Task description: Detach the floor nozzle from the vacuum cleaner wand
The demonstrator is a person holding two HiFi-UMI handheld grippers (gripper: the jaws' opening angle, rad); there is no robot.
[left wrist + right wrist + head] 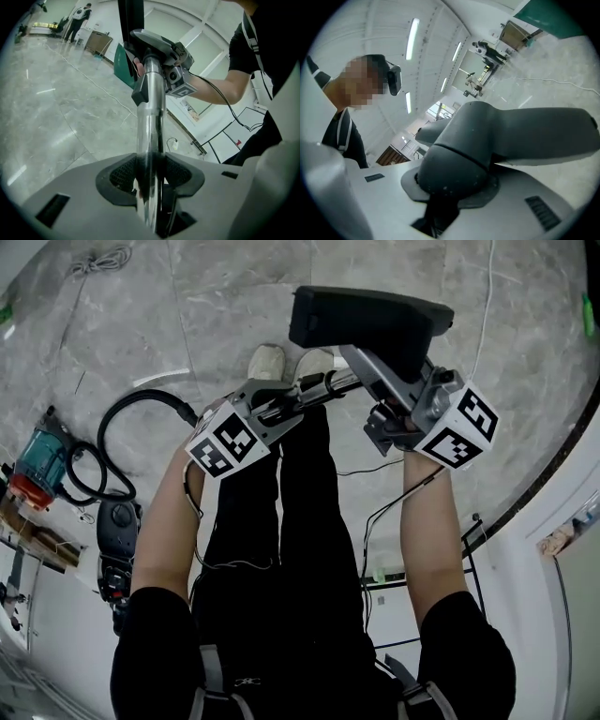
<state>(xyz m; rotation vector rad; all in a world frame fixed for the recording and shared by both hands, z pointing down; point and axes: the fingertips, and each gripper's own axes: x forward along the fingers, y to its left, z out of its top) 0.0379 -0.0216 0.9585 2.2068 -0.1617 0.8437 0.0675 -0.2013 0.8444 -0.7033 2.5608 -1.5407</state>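
In the head view I hold the vacuum's front end up over the floor. The chrome wand (323, 386) runs from my left gripper (281, 409) toward the dark floor nozzle (370, 320). The left gripper view shows my left gripper (150, 187) shut on the wand (151, 126), which ends in a black collar (143, 91) at the grey nozzle neck (157, 44). My right gripper (398, 407) holds that neck from the other side. In the right gripper view my right gripper (450, 190) has its pads against the neck's rounded grey joint (454, 171). Wand and nozzle look joined.
On the floor at left lie the vacuum body (117, 531) with its looped black hose (141, 413) and a teal power tool (37, 460). A white cable (487, 296) crosses the tiles at right. My shoes (267, 362) stand under the wand.
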